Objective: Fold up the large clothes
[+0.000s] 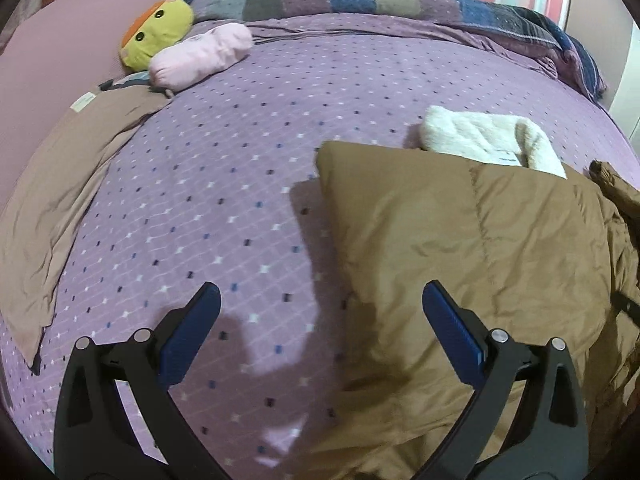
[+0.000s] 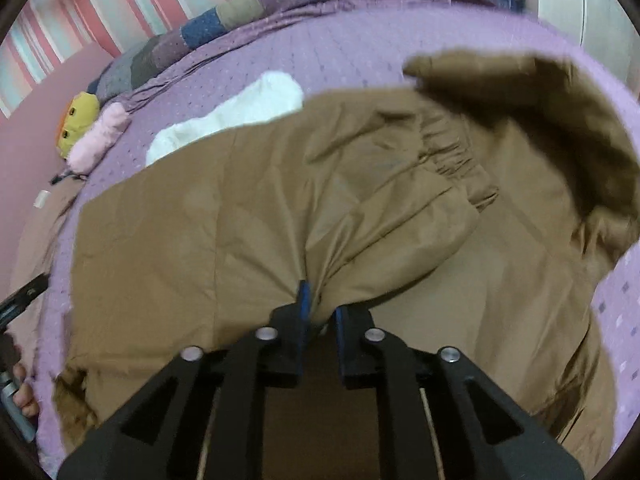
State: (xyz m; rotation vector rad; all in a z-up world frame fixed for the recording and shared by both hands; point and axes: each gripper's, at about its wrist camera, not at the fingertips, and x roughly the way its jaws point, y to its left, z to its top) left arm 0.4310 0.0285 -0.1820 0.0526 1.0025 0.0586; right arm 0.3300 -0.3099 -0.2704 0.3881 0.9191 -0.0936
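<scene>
A large brown padded jacket lies spread on the purple dotted bedspread, with a folded left edge. My left gripper hangs open above the bedspread, just left of the jacket's edge, with nothing between its blue pads. In the right wrist view the same jacket fills the frame, its elastic-cuffed sleeve lying across the body and its hood at the upper right. My right gripper is shut on a bunched fold of the jacket, fabric pinched between its blue pads.
A white fleece garment lies folded beyond the jacket. A yellow plush toy and a pink one sit by the pink wall. A patchwork quilt lines the far side. A mauve cloth lies at the left. A hand shows at the lower left.
</scene>
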